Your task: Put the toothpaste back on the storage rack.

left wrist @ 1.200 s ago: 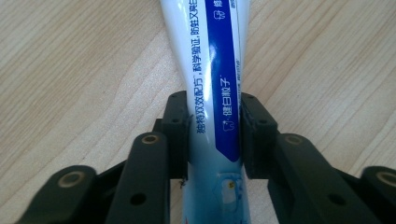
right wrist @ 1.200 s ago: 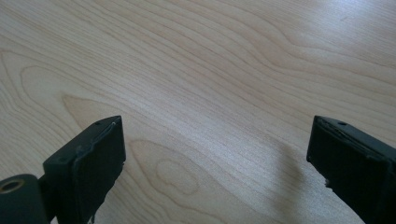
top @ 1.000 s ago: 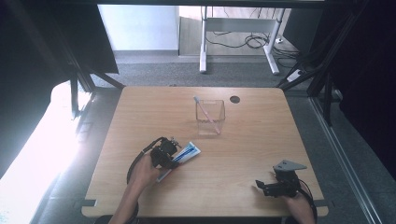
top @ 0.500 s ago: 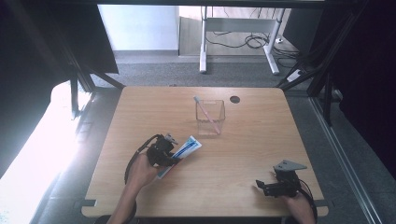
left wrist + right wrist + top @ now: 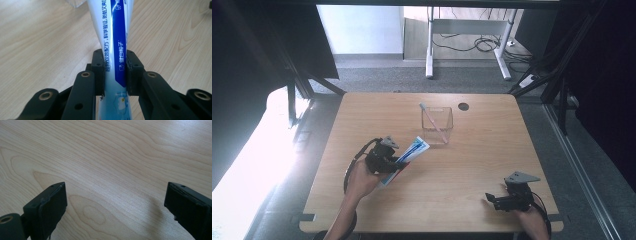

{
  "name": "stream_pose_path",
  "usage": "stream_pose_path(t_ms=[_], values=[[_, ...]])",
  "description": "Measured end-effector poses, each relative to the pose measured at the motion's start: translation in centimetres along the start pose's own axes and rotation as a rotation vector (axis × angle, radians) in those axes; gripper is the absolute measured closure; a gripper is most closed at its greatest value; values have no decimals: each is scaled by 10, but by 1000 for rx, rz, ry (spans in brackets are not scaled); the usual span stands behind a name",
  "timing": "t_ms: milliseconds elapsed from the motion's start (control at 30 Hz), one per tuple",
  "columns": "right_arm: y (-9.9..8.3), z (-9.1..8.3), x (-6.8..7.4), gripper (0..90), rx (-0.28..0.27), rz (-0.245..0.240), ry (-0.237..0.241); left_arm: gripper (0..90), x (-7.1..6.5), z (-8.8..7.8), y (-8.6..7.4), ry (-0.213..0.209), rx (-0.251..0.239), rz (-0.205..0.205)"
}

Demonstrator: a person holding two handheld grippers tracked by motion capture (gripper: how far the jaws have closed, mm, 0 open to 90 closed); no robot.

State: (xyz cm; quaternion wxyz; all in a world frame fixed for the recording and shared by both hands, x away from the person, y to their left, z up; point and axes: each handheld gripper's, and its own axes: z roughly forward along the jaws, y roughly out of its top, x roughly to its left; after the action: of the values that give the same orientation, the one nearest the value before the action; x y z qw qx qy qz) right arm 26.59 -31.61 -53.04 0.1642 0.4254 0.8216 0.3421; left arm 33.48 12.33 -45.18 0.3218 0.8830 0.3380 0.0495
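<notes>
Left tongs point(image 5: 399, 161) clamp the toothpaste tube point(image 5: 411, 152) near the clear box point(image 5: 437, 124) — right tongs point(image 5: 493, 200) gape at the table's point(image 5: 492, 150) near edge.

The light wooden counter point(image 5: 462, 170) had rounded corners and a dark round hole point(image 5: 463, 106) near its far edge. A clear square container point(image 5: 437, 125) stood on it toward the far middle, with a pink-handled toothbrush point(image 5: 433, 121) leaning inside it.
</notes>
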Motion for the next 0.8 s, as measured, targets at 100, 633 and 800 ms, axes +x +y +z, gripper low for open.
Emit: stream_pose_path(t_ms=[100,633,800], values=[[0,0,0,44,-1,2,5,734,0,-3,3,-1,-19,3],[1,-1,0,44,-14,-5,1,734,2,-24,24,2,-109,14],[0,0,1,44,-7,-11,3,734,3,-27,32,11,-134,23]])
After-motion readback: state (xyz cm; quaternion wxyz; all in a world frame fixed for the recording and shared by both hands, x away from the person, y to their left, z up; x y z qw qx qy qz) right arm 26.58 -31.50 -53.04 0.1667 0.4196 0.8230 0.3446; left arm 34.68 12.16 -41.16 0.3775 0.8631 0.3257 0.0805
